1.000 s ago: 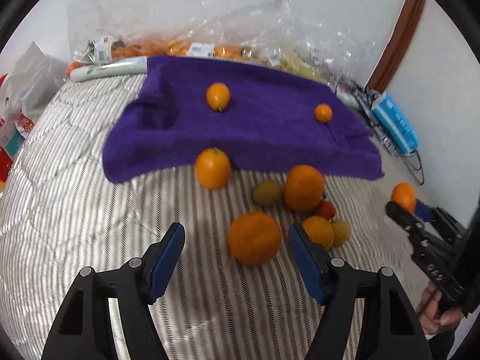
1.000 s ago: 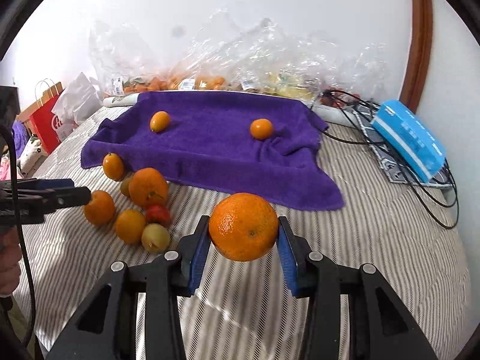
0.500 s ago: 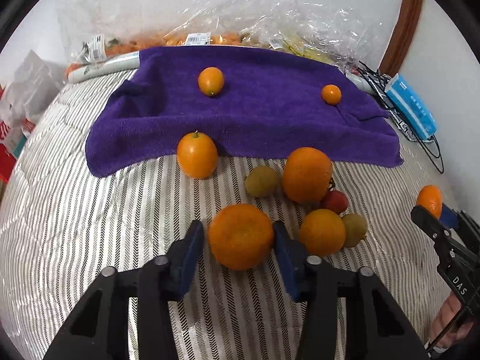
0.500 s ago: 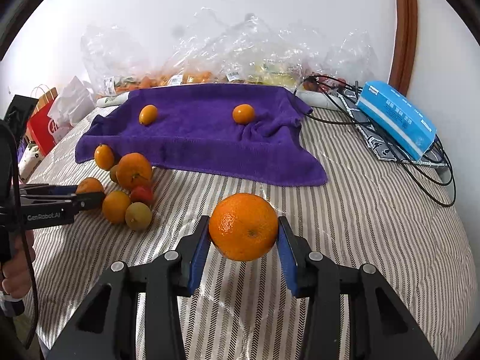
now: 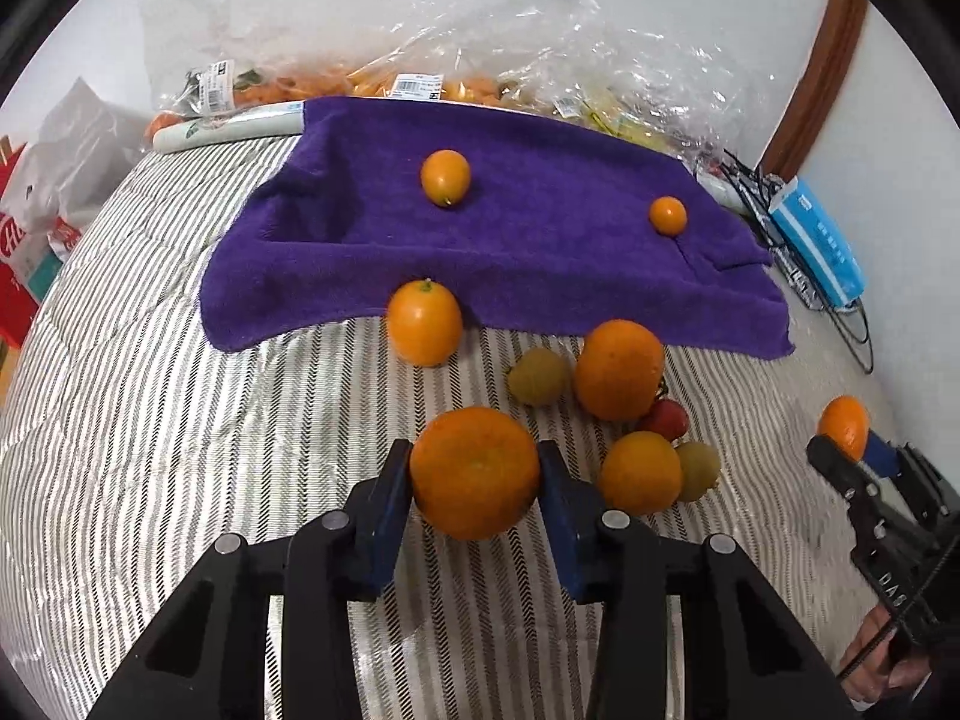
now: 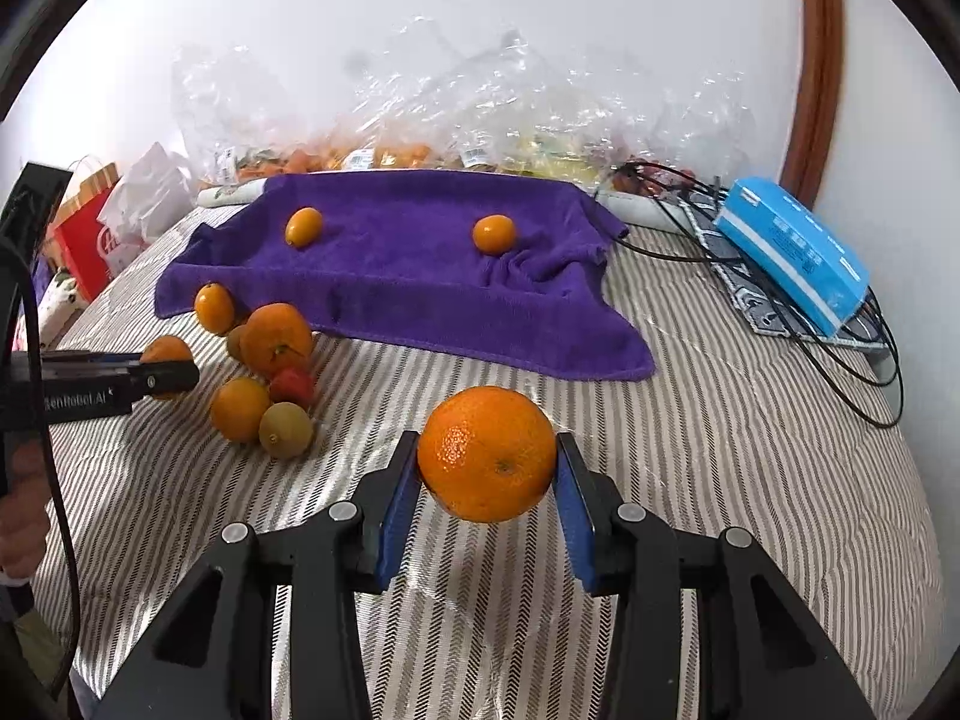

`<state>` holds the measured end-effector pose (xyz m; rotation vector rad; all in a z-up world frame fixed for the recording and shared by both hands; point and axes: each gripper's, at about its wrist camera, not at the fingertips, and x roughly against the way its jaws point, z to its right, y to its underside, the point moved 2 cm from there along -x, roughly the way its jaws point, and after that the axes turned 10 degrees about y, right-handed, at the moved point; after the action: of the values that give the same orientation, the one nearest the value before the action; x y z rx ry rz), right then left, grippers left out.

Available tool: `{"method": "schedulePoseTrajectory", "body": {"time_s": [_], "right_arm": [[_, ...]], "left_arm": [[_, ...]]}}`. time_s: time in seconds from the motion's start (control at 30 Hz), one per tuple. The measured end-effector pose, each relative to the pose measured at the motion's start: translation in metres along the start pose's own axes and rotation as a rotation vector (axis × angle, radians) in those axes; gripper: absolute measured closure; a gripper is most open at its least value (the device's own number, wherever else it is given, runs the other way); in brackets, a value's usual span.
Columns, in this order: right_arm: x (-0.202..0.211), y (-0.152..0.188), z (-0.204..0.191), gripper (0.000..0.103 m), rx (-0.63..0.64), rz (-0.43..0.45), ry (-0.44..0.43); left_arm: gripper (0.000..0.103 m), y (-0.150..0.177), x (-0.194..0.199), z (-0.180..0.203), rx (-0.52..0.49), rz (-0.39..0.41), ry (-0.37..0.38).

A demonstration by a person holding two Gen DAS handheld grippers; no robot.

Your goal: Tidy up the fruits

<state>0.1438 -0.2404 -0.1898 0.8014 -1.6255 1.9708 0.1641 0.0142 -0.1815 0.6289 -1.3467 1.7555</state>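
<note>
Gripping one orange [image 5: 474, 473] in my left gripper [image 5: 475, 495], another orange [image 6: 487, 454] pinched in my right gripper [image 6: 487, 489]; advise lifting gently toward the purple towel [image 5: 528, 252].

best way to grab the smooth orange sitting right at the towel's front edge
Grip the smooth orange across its widest middle, coming from above. It stands upright, stem end up, slightly taller than wide. The purple towel crowds its back, but its sides and the striped cover in front are free.
</note>
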Motion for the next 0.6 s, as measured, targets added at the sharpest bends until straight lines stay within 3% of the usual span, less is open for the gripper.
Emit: {"method": "schedulePoseTrajectory", "body": {"time_s": [0.2,0.6], "right_arm": [[0.009,-0.005,-0.007,0.060,0.060,0.030,0.025],[0.021,-0.038,-0.020,0.060,0.026,0.082,0.033]], "left_arm": [[0.064,-0.001,0.017,-0.008,0.010,0.032,0.006],[0.064,-0.027,0.055,-0.023,0.007,0.131,-0.013]]}}
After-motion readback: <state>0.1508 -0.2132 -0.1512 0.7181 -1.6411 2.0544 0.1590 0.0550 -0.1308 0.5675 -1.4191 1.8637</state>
